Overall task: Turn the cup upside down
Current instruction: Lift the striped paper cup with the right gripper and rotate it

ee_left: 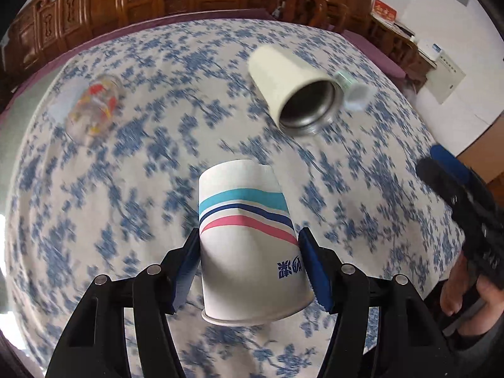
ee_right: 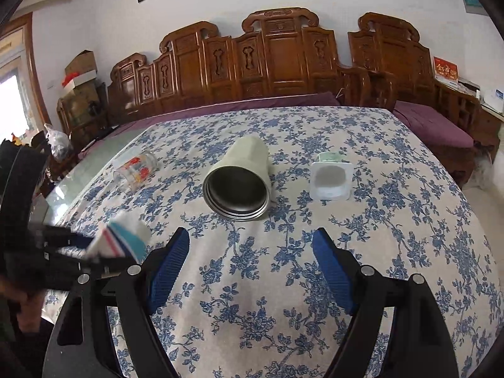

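Your left gripper (ee_left: 249,252) is clamped on the paper cup (ee_left: 249,239) – the two blue pads press its white wall from both sides, a little below the stripes. The cup is upside down in your grip: the closed base points away from the camera and the rolled rim is the lower, nearer end. It carries three curved stripes, turquoise, dark blue and pink, and some blue characters near the rim; they are printed inverted in this position and I cannot read them. From the left wrist view it is hard to tell if the rim touches the tablecloth (ee_left: 132,189) or is just above it.

The right wrist view shows the same cup (ee_right: 121,237) at its left edge, blurred, between the black fingers of your left gripper (ee_right: 94,249), low over the table's left part. Your right gripper (ee_right: 252,271) holds nothing; its blue pads are wide apart, over the blue flower cloth.

Further on the table lies a cream metal tumbler (ee_right: 239,182) on its side, its dark steel mouth turned to the cameras. Right of it is a small white plastic cup (ee_right: 330,181), also lying down, with a green label too small to read. To the left is a clear glass (ee_right: 135,170) with red and yellow print, on its side. Only the right view shows the carved wooden bench (ee_right: 277,60) fully, and a red card (ee_right: 444,69) with gold characters, not legible.
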Demonstrator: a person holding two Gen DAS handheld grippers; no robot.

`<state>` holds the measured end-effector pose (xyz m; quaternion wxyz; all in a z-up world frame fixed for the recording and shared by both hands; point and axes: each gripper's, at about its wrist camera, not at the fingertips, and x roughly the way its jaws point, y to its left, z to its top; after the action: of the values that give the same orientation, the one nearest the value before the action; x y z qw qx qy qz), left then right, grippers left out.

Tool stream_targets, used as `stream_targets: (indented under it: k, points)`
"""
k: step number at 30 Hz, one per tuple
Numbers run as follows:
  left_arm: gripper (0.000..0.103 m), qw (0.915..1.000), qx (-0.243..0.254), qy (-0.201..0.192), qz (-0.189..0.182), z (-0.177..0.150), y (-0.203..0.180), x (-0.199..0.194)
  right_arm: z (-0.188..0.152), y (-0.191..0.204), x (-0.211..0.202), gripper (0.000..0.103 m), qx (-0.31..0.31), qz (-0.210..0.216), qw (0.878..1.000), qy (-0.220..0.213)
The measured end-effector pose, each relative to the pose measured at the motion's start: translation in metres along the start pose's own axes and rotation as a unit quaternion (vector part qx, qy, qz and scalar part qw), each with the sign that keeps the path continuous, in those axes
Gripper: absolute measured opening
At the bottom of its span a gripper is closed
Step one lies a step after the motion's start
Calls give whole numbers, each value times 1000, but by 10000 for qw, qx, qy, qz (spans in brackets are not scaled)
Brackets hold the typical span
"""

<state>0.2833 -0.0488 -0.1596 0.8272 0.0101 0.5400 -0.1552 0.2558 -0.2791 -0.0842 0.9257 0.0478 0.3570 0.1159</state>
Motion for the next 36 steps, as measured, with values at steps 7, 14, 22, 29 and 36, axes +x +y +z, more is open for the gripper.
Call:
stream_targets:
  k: [7, 14, 22, 29, 36]
  points:
    - [61, 10000, 22, 63, -43, -10, -9, 18, 0, -7, 9, 82, 75, -21, 9999, 73]
    - [73, 9996, -70, -264, 23, -15, -5, 5, 1, -7, 14, 82, 75, -29, 9999, 106]
    - [90, 9873, -196, -1423, 687, -38, 15, -60, 5, 13, 10, 82, 22, 225, 9995, 198]
    - [95, 9632, -266, -2286, 1390, -51, 35, -92, 14, 48, 17, 74, 12, 673, 9965, 492]
    - [95, 9596, -303, -2362, 1496, -56, 54, -89, 11, 79, 46, 73, 83, 896, 9898, 1102]
